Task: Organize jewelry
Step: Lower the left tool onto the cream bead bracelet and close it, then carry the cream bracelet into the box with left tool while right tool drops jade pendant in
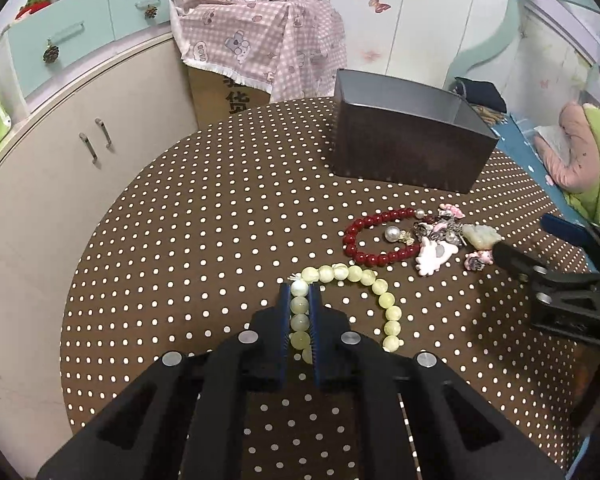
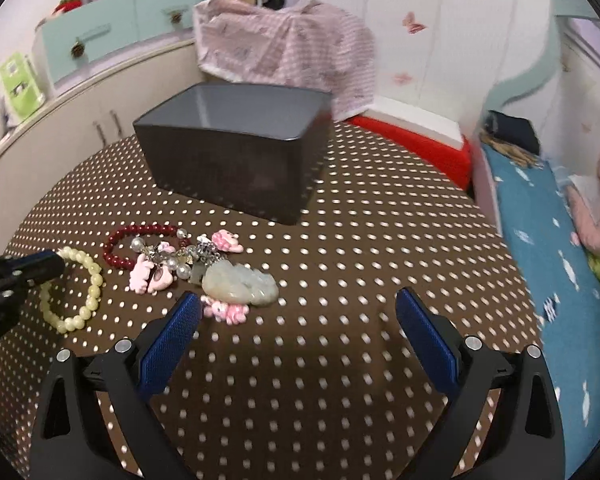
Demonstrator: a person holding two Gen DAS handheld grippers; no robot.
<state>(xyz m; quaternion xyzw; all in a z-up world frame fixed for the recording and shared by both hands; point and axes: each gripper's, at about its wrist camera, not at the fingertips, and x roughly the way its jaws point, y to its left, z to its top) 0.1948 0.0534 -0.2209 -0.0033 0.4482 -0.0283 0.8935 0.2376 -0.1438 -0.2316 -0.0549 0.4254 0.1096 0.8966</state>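
My left gripper [image 1: 300, 292] is shut on a pale yellow-green bead bracelet [image 1: 380, 292] that lies on the polka-dot table [image 1: 200, 220]. The bracelet also shows in the right wrist view [image 2: 88, 292]. A red bead bracelet [image 1: 364, 240] lies beyond it, beside a pile of pearls, pink charms and a pale jade pendant [image 2: 240, 284]. A dark open box [image 1: 412, 140] stands at the back. My right gripper [image 2: 296, 308] is open and empty, just right of the pile.
A blue bed [image 2: 548, 280] with a pink and green plush [image 1: 584, 160] lies to the right. White cabinets [image 1: 60, 168] curve on the left. A pink checked cloth [image 1: 260, 40] covers a cardboard box behind the table.
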